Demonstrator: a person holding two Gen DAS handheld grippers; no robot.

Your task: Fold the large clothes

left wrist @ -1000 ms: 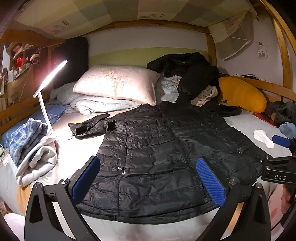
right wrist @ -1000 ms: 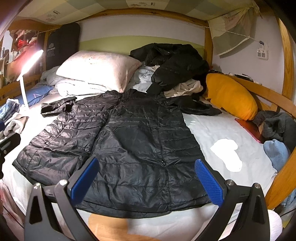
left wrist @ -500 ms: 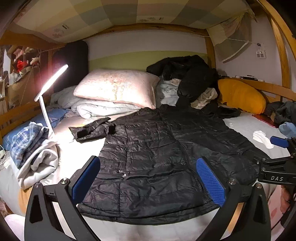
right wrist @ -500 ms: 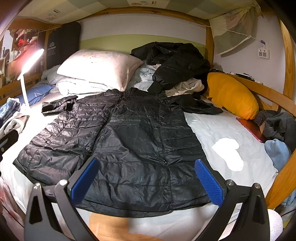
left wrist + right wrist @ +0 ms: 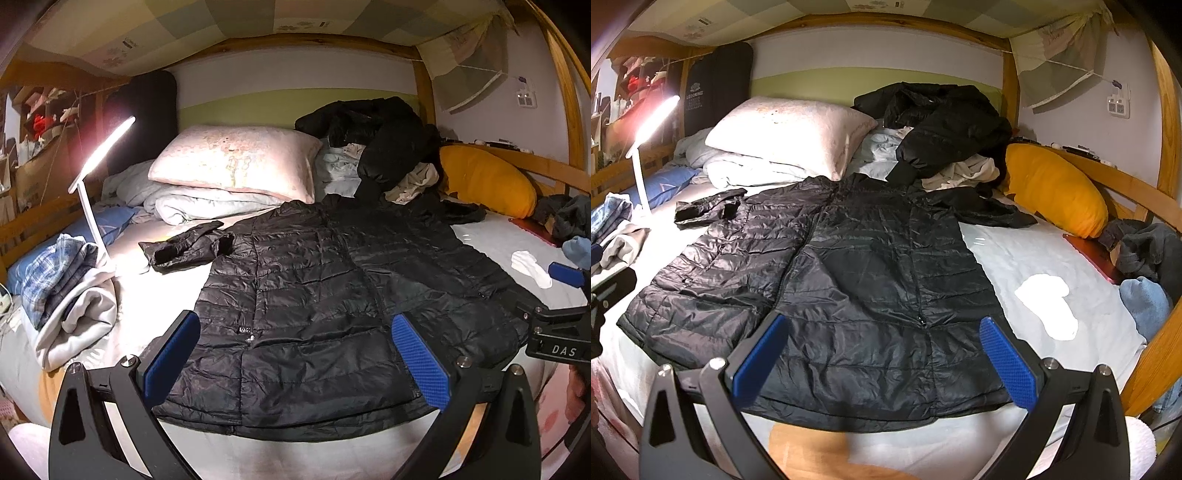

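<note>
Black puffer jacket [image 5: 314,295] flat on bed, beyond both wide-spread hand-held grippers.

Jacket [image 5: 864,280] lies on bed [image 5: 1034,258], before pillow [image 5: 790,133].

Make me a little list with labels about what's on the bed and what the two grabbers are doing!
main thing: black puffy jacket, spread flat on the bed
sleeves: both stretched out sideways
left gripper: open, above the jacket's bottom edge, holding nothing
right gripper: open, above the bottom edge too, empty
behind jacket: pink pillow, pile of dark clothes
right side: orange cushion, white sock
left side: lit lamp
</note>
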